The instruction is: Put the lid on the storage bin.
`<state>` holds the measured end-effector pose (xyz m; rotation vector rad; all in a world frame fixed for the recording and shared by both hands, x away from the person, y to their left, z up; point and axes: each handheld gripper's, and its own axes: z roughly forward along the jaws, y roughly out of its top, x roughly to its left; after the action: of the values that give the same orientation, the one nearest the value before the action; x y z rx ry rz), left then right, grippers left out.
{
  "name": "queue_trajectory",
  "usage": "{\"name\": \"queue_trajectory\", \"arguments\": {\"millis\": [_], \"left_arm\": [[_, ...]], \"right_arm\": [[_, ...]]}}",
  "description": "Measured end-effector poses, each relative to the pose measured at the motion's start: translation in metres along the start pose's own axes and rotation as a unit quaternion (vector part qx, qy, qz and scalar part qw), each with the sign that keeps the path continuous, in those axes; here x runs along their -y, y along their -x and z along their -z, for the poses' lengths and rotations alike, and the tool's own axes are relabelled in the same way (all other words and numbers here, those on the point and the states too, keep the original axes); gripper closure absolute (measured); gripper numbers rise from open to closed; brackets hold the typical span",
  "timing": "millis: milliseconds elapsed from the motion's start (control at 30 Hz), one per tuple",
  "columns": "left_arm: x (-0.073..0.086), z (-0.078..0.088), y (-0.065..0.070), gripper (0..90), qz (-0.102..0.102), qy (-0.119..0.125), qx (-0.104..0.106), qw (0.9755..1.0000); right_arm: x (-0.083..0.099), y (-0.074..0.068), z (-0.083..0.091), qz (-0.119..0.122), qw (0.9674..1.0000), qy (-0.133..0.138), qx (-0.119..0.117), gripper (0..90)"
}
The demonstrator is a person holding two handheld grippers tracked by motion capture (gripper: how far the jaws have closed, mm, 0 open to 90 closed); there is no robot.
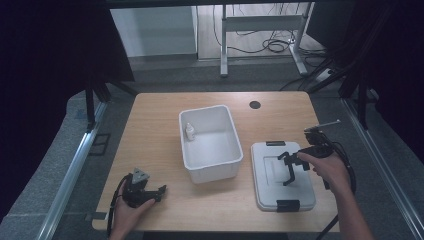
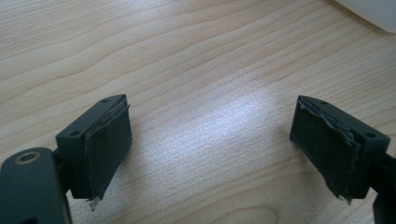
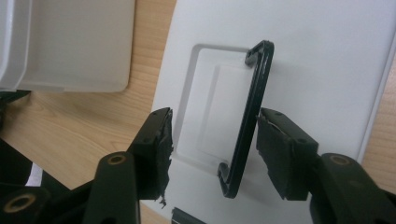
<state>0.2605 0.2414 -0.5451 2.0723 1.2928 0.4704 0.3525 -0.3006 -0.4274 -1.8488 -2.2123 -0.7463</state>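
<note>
A white bin (image 1: 235, 161) stands mid-table with a small white bottle (image 1: 190, 131) inside near its far left wall. To its right lies a flat white lid (image 1: 305, 192) with black latches at both ends. My right gripper (image 1: 289, 167) hovers over the lid. In the right gripper view it (image 3: 212, 135) is open, and the lid's thin black handle (image 3: 250, 112) stands raised between the jaws, close against the right pad (image 3: 275, 149). My left gripper (image 1: 159, 191) rests near the front left edge. It (image 2: 210, 130) is open over bare wood with nothing between its jaws.
The wooden table (image 1: 150, 130) has a dark cable hole (image 1: 255, 104) at the back. The bin's wall (image 3: 70, 46) lies just left of the lid in the right gripper view, and its corner (image 2: 373, 11) shows in the left gripper view. A desk frame and cables stand beyond the table.
</note>
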Motion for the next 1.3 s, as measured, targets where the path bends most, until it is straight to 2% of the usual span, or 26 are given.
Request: {"name": "queue_trajectory", "arguments": {"millis": [267, 433, 733, 1000, 1300], "left_arm": [[0.001, 0.001, 0.000, 12.6, -0.001, 0.000, 0.001, 1.0000], [0.001, 0.001, 0.000, 12.5, -0.001, 0.000, 0.001, 1.0000], [0.001, 0.001, 0.001, 12.5, -0.002, -0.001, 0.001, 1.0000], [0.001, 0.001, 0.001, 12.5, -0.001, 0.000, 0.001, 1.0000], [0.002, 0.002, 0.002, 12.5, -0.002, 0.000, 0.002, 1.0000]], "right_arm": [[-0.004, -0.004, -0.008, -0.011, 0.9992, -0.037, 0.013, 49.4], [-0.003, -0.004, -0.012, -0.016, 0.9988, -0.044, 0.018, 50.4], [-0.004, 0.003, -0.018, -0.027, 0.9972, -0.060, 0.035, 58.3], [-0.008, 0.012, -0.023, -0.045, 0.9963, -0.064, 0.035, 63.4], [-0.014, 0.015, -0.029, -0.054, 0.9946, -0.081, 0.034, 76.9]]}}
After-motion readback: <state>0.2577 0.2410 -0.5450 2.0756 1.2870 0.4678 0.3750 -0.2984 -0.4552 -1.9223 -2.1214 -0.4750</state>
